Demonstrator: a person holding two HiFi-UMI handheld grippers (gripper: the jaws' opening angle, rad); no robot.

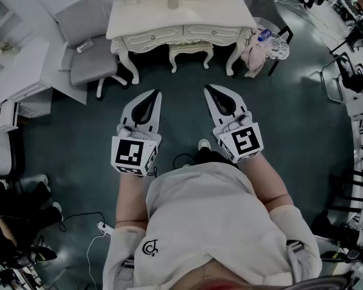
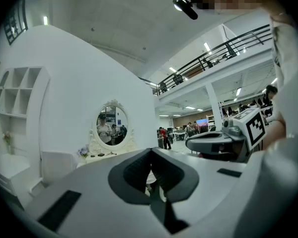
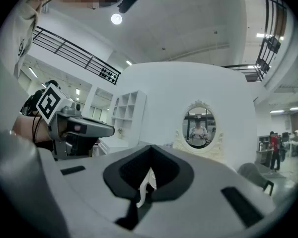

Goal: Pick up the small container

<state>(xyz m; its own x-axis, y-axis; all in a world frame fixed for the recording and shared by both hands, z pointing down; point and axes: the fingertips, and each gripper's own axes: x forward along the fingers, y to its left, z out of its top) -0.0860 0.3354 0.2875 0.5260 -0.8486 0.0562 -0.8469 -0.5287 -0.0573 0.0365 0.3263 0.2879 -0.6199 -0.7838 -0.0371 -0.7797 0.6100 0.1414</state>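
In the head view a white dressing table [image 1: 218, 8] stands ahead of me, across bare floor. A small pale object [image 1: 172, 3], perhaps the small container, sits on its top, too small to make out. My left gripper [image 1: 151, 94] and right gripper [image 1: 210, 89] are held side by side at waist height, both pointing at the table and well short of it. Both have their jaws shut with nothing between them. The left gripper view shows its closed tips [image 2: 150, 150] below the table's oval mirror [image 2: 111, 124]. The right gripper view shows its closed tips [image 3: 150, 148].
A grey chair [image 1: 91, 41] stands left of the table, and a stool [image 1: 190, 50] is tucked under it. A chair draped with clothes [image 1: 266, 44] stands at its right. White shelving [image 1: 18, 77] lines the left side. Cables and a power strip [image 1: 103, 225] lie on the floor behind me.
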